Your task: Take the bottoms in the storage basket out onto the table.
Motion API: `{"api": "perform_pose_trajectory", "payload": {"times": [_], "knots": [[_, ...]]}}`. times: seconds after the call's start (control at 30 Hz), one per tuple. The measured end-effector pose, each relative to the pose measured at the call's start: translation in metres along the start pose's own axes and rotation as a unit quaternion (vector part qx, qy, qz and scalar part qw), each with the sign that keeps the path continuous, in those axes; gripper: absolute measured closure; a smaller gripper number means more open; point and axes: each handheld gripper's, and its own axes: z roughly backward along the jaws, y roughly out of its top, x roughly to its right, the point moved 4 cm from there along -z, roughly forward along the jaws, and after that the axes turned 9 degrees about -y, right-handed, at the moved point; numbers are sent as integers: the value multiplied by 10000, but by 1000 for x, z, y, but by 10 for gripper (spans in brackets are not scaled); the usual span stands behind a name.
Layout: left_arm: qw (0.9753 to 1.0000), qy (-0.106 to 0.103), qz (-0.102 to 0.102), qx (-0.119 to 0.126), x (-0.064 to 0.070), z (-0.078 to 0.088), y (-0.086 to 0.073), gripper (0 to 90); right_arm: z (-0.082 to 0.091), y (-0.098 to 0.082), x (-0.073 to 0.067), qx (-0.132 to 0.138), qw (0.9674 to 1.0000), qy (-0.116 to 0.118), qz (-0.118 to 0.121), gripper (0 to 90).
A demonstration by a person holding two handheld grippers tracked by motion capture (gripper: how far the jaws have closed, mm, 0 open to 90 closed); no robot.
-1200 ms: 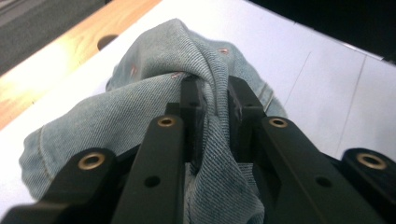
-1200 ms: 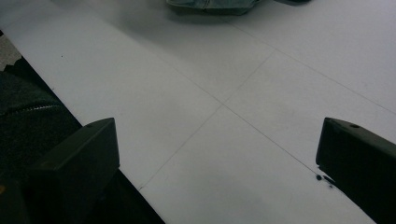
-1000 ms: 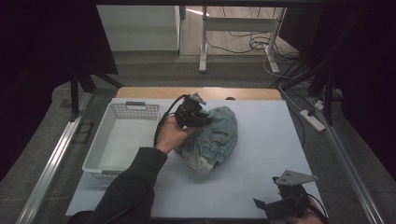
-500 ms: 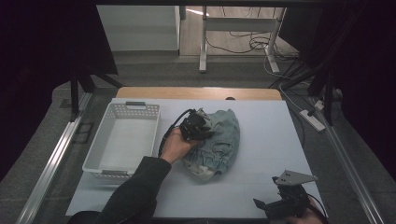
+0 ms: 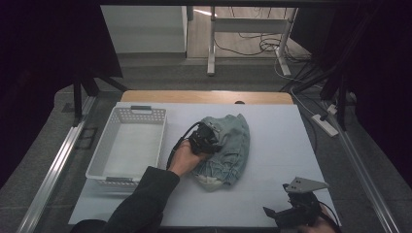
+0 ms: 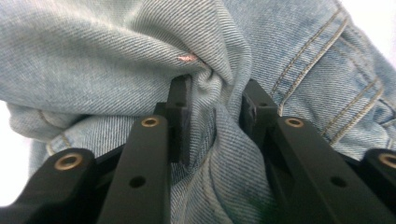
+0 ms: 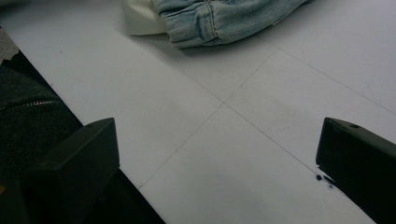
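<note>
Left gripper (image 5: pixel 206 140) sits on the crumpled denim garment (image 5: pixel 228 148), its black fingers (image 6: pixel 180 105) narrowly apart with a bunched fold of the faded blue cloth between them. Its jaws have just been opening, and in the left gripper view the fold no longer looks squeezed, though the cloth touches both pads. The person's left hand (image 5: pixel 183 158) holds that gripper from the near left edge of the denim, a dark sleeve (image 5: pixel 141 199) trailing back toward the bottom of the high view.

The denim lies heaped near the middle of the white worktop (image 5: pixel 277 145), with stitched seams and a pale lining at its near end. Just left of the denim, apart from it, stands a white plastic basket (image 5: pixel 112 145) with perforated walls.

The right gripper (image 5: pixel 291 213) is well away from the denim, at the near right corner of the worktop, its jaws spread wide over bare surface with nothing between them.
</note>
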Motion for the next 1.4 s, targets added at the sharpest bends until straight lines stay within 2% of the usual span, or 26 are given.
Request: {"api": "perform_pose_trajectory", "payload": {"times": [0.07, 0.2, 0.27, 0.53, 0.67, 0.73, 0.83, 0.9, 1.17, 1.33, 1.4], "knots": [[10000, -23, 75, -24, -1, -3, -2, 670, 0, 0, 0, -4, 10000, -9, 10, 0], [10000, 4, 69, -55, -1, -9, -5, 659, 0, 0, -1, -23, 10000, -18, 35, 0], [9998, 3, 173, -10, -1, -12, -7, 650, -1, 0, -1, -46, 10000, -27, 59, 0], [9996, -96, 263, 39, -2, -12, -8, 609, -2, 0, -2, -93, 9999, -45, 135, 0], [9993, -201, 308, 47, -3, -11, -8, 553, -2, 0, -2, -80, 9999, -45, 127, 0], [9996, -202, 219, 9, -3, -9, -7, 515, -2, 0, -2, -81, 9999, -45, 126, 0], [9991, -320, 266, 33, -3, -8, -6, 466, -2, 0, -2, -95, 9999, -56, 134, 0], [9993, -285, 250, 43, -4, -7, -6, 431, -2, 0, -2, -96, 9998, -54, 135, 0], [9988, -364, 294, 172, -3, -2, -3, 316, -2, 0, -3, -107, 9998, -52, 167, 0], [9983, -466, 277, 226, -1, 2, -2, 215, -2, 0, -3, -116, 9998, -53, 167, 0], [9985, -428, 210, 259, 0, 5, -1, 187, -2, 0, -3, -132, 9997, -53, 185, 0]]}}
